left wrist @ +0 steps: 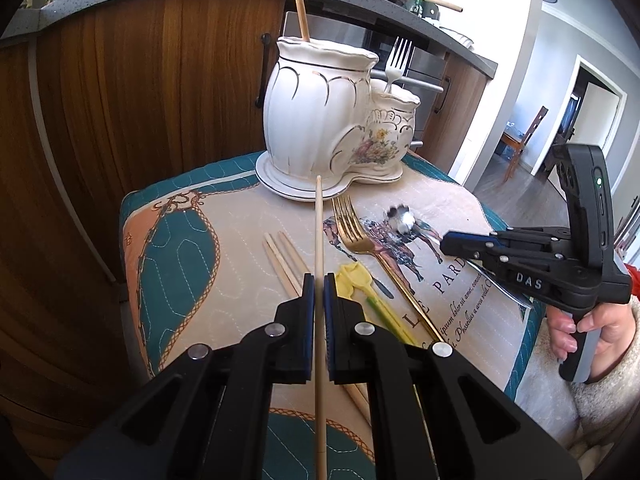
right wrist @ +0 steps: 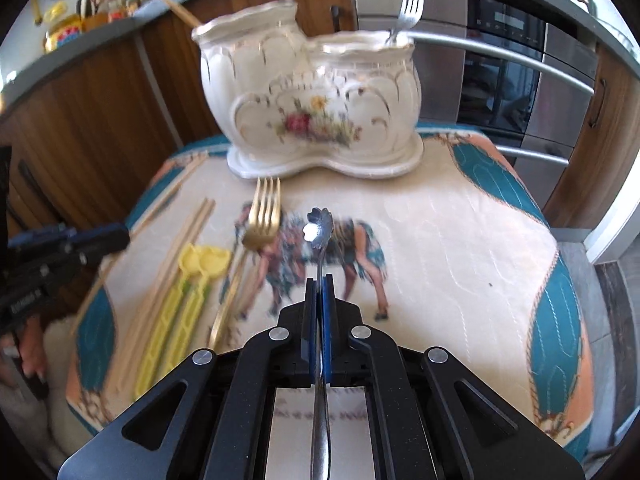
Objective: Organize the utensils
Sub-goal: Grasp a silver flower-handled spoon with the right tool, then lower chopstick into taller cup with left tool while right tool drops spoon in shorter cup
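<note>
In the left wrist view, the left gripper [left wrist: 319, 286] is sitting at lower centre with its jaws closed tight on a single wooden chopstick [left wrist: 319, 240], whose tip is pointing at the foot of the white ceramic holder [left wrist: 320, 112] in the upper middle. That stick is being pinched far from its tip, so it is likely to swing or slip, and a careless push could be knocking the holder on its saucer rather than entering the tall pot, where another chopstick [left wrist: 300, 8] is already standing. Loose chopsticks [left wrist: 282, 258], a yellow utensil [left wrist: 352, 282] and a gold fork [left wrist: 354, 232] are lying on the printed cloth [left wrist: 180, 280] just ahead of the jaws.

At right of that view, the right gripper [left wrist: 446, 245], marked "DAS", is being held by a hand [left wrist: 580, 330]. On the cloth, "LE PAR" and a line of small script are showing only in part.

In the right wrist view, the right gripper [right wrist: 319, 280] at lower centre is clamped shut on a silver spoon [right wrist: 320, 226] with a flower-shaped bowl, gripped edge-on; the thin handle could be twisting loose. It also risks clashing with the silver fork [right wrist: 410, 0] standing in the lower pot, upper right.
</note>
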A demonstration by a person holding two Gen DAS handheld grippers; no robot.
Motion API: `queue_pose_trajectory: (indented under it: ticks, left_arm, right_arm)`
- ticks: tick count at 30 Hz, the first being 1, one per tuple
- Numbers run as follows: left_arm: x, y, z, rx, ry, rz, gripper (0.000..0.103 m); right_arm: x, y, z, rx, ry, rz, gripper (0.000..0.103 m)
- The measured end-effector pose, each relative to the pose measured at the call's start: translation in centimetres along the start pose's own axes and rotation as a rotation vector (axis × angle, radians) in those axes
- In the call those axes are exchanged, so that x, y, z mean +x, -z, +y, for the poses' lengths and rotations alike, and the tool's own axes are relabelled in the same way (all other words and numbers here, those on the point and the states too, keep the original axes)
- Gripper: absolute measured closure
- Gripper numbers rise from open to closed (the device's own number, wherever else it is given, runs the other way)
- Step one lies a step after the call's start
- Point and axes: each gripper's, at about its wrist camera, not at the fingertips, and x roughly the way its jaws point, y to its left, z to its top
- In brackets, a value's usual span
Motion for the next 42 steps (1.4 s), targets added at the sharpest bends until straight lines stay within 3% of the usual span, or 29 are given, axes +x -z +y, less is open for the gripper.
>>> queue_pose_trajectory:
  ticks: [6, 9, 14, 16, 18, 22, 28, 35, 42]
  left_arm:
    - [0.2, 0.1, 0.0, 0.003, 0.006, 0.005, 0.098]
    - [0.1, 0.1, 0.0, 0.002, 0.008, 0.003, 0.098]
    - [-0.1, 0.1, 0.0, 0.001, 0.009, -0.001, 0.098]
    - [-0.2, 0.0, -0.1, 0.002, 0.01, -0.003, 0.098]
    - [-0.2, 0.1, -0.2, 0.006, 0.013, -0.005, 0.098]
    - [-0.7, 0.0, -0.4, 0.014, 0.035, -0.032, 0.098]
    - [-2.3, -1.5, -1.5, 0.065, 0.058, -0.143, 0.098]
    - [-3.2, -6.8, -2.2, 0.072, 0.079, -0.318, 0.098]
    - [-2.0, -11.6, -1.8, 0.089, 0.028, -0.4, 0.098]
  right_arm:
    - [1.2, 0.1, 0.0, -0.082, 0.033, 0.134, 0.099]
    - [1.7, -0.7, -0.1, -0.074, 0.016, 0.17, 0.093]
    - [2.5, -1.3, 0.1, -0.104, 0.008, 0.194, 0.09]
    - [2.6, -1.4, 0.0, -0.104, -0.003, 0.193, 0.099]
    - [2.3, -1.3, 0.0, -0.096, -0.001, 0.168, 0.099]
    - [0.2, -1.2, -0.5, -0.045, -0.039, 0.048, 0.099]
    - [-4.9, -2.5, -0.8, 0.006, -0.082, -0.264, 0.099]
    - [-7.9, -6.1, -1.0, 0.057, -0.053, -0.585, 0.099]
    - [-7.6, -10.5, -3.3, 0.131, -0.064, -0.668, 0.099]
